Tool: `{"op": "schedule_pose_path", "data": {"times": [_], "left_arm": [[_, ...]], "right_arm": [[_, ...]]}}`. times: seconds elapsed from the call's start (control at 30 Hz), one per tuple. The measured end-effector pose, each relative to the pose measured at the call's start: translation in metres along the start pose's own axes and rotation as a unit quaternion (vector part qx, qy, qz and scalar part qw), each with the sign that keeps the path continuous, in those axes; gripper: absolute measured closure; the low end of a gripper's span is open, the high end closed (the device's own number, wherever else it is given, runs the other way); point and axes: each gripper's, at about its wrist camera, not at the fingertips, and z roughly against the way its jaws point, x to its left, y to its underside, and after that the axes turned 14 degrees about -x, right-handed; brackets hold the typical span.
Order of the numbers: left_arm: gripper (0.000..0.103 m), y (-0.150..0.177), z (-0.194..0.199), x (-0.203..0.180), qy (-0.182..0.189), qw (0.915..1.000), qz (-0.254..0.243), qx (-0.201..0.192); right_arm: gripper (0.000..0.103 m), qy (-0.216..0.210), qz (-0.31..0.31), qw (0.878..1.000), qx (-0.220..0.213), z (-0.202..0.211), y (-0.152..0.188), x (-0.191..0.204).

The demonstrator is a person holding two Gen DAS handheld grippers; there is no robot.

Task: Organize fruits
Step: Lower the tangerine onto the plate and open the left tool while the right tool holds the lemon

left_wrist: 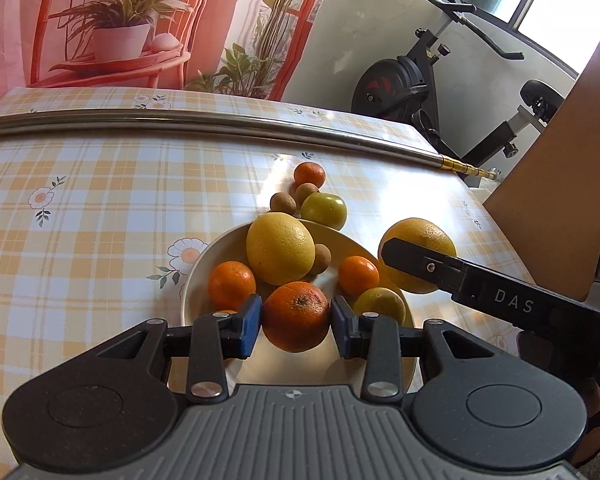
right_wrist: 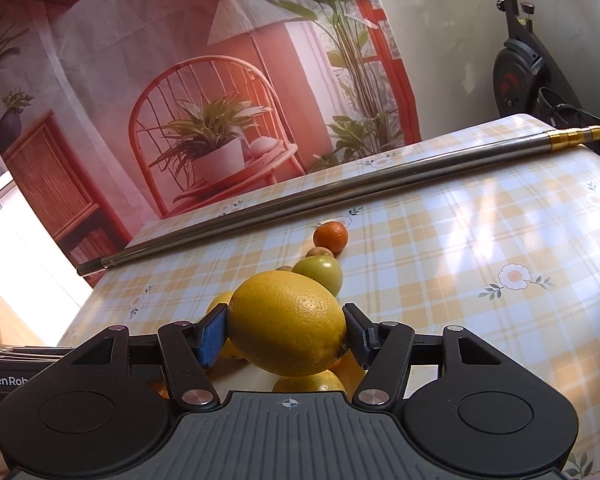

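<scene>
Checked counter is carrying the bowl; left tool is gripping an orange over the bowl; right tool is gripping a yellow citrus just beside the bowl's rim.

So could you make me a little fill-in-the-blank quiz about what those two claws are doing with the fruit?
1. The left claw grips an ____ fruit with a dark blemish.
2. The right claw grips a large ____ citrus.
3. The fruit is collected in a cream ____.
4. Beyond the fruit, a long metal ____ lies across the checked tablecloth.

Missing words: orange; yellow; bowl; pole
</scene>
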Motion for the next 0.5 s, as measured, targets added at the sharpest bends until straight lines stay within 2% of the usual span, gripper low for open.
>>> {"op": "schedule_pose_path", "data": {"times": [0.3, 0.5], "left_arm": [[0.064, 0.010, -0.009, 0.013, -0.005, 0.9985, 0.036, 0.042], [0.064, 0.015, -0.017, 0.014, -0.014, 0.9980, 0.024, 0.057]], "right_arm": [[0.046, 0.000, 0.003, 1.000, 0.000, 0.009, 0.002, 0.003], [0.046, 0.002, -0.003, 1.000, -0.001, 0.008, 0.002, 0.000]]}}
